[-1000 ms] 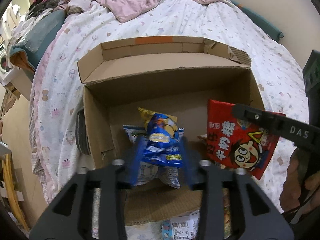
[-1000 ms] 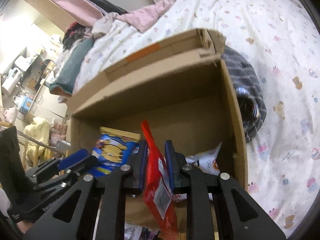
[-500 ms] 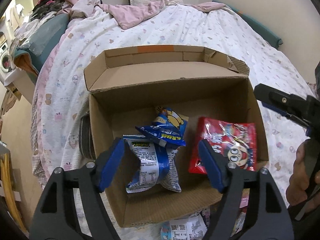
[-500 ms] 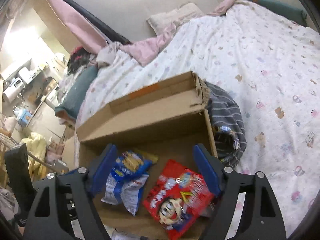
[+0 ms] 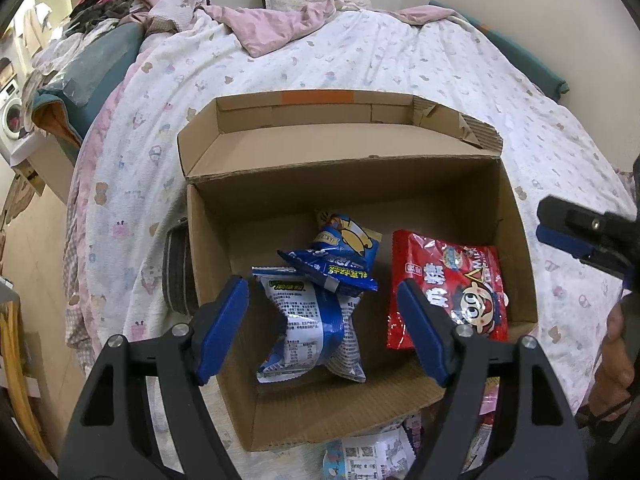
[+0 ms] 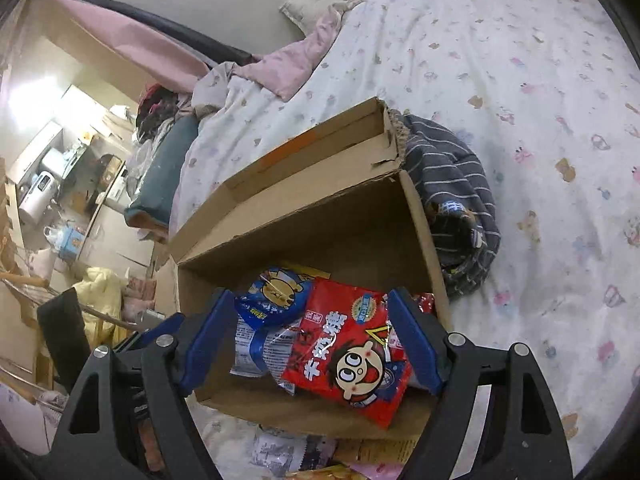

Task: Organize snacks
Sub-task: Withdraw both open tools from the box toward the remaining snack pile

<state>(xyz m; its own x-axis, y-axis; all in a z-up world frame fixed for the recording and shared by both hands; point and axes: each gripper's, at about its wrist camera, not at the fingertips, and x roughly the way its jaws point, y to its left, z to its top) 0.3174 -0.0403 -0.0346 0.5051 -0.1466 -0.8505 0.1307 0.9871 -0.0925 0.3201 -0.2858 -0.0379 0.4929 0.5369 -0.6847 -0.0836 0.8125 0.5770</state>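
An open cardboard box [image 5: 344, 172] lies on the bed. Inside it are a blue snack bag [image 5: 344, 248], a white-and-blue bag [image 5: 316, 332] under it, and a red bag with a cartoon face [image 5: 452, 288] to the right. My left gripper [image 5: 322, 286] hovers open above the blue and white bags and holds nothing. My right gripper [image 6: 310, 296] hangs open over the red bag [image 6: 352, 352] and the blue bag [image 6: 276, 296], touching neither. One of its fingers [image 5: 576, 236] shows at the right edge of the left wrist view.
A grey striped garment [image 6: 452, 200] lies against the box's right wall [image 6: 420, 232]. Loose snack packets [image 5: 368, 456] lie on the patterned bedcover [image 5: 400, 60] in front of the box. A person's hand [image 5: 616, 344] is at the right. Pink blanket and pillow at the bed's head.
Both grippers opened and drew back from the box. The left let go of the blue bag and the right let go of the red bag. Both bags now lie in the box.
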